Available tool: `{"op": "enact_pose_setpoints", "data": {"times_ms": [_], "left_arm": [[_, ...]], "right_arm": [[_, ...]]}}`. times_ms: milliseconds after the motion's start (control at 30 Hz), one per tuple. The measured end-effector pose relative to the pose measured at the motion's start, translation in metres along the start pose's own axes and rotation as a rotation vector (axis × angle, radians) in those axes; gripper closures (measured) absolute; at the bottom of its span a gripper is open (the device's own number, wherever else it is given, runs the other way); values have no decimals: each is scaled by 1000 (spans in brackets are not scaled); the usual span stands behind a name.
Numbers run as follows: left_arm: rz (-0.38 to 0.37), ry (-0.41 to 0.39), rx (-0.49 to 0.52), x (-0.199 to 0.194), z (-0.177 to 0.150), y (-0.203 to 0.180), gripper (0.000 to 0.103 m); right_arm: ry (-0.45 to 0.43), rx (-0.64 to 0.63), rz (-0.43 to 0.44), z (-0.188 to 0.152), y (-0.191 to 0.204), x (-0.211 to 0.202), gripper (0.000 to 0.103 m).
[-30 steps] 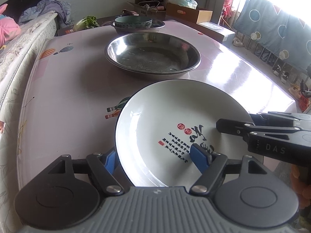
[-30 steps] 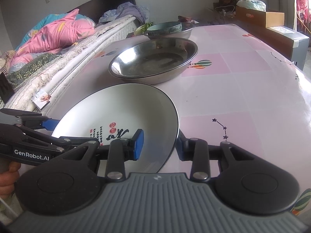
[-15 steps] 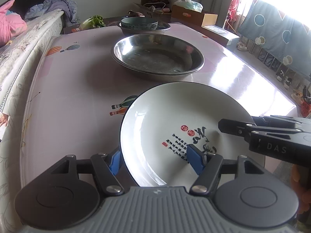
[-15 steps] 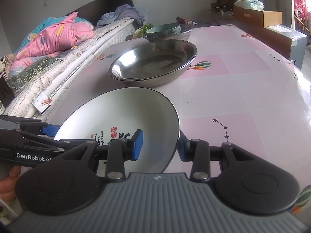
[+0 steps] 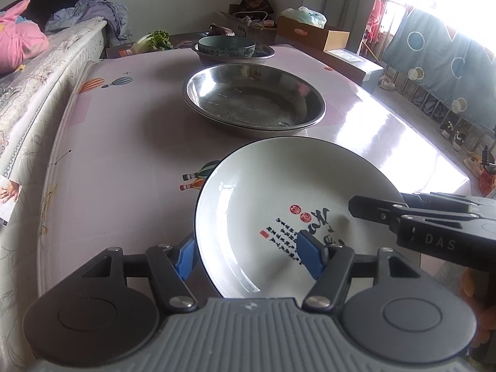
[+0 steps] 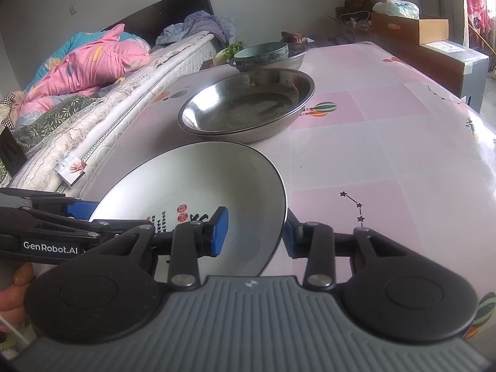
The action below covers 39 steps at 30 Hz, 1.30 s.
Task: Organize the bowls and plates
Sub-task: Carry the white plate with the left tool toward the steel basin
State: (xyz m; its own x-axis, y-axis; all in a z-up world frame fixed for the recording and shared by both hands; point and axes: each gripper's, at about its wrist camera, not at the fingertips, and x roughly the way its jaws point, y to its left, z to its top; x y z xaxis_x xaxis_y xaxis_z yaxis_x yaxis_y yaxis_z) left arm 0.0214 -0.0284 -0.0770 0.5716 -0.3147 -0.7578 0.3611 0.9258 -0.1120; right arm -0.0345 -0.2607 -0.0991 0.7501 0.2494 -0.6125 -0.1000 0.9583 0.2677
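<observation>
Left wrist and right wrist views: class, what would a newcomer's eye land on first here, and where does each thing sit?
First, the round white ceramic plate with black calligraphy and red seals, nearest the cameras, gripped at its rim by the left tongs and the right tongs on opposite sides. Just beyond it on the pink patterned tablecloth sits a wide, shiny steel basin. At the table's far end, a teal ceramic bowl rests inside another steel basin.
</observation>
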Motion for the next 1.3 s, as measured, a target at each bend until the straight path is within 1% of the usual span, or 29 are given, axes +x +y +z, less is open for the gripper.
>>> {"op": "enact_pose_setpoints", "data": {"times_ms": [700, 1000, 1100, 1167, 1300], "left_arm": [[15, -37, -25, -15, 4, 5, 36], [20, -46, -21, -15, 6, 6, 36], [20, -38, -22, -12, 5, 6, 36], [20, -36, -20, -10, 4, 6, 39], [17, -56, 10, -9, 2, 5, 39]], "right_arm": [[-21, -6, 8, 10, 8, -9, 66], [-25, -10, 9, 12, 11, -10, 66], [-20, -6, 7, 11, 10, -8, 66], [-15, 1, 5, 11, 7, -4, 66], [-2, 21, 2, 7, 0, 5, 67]]}}
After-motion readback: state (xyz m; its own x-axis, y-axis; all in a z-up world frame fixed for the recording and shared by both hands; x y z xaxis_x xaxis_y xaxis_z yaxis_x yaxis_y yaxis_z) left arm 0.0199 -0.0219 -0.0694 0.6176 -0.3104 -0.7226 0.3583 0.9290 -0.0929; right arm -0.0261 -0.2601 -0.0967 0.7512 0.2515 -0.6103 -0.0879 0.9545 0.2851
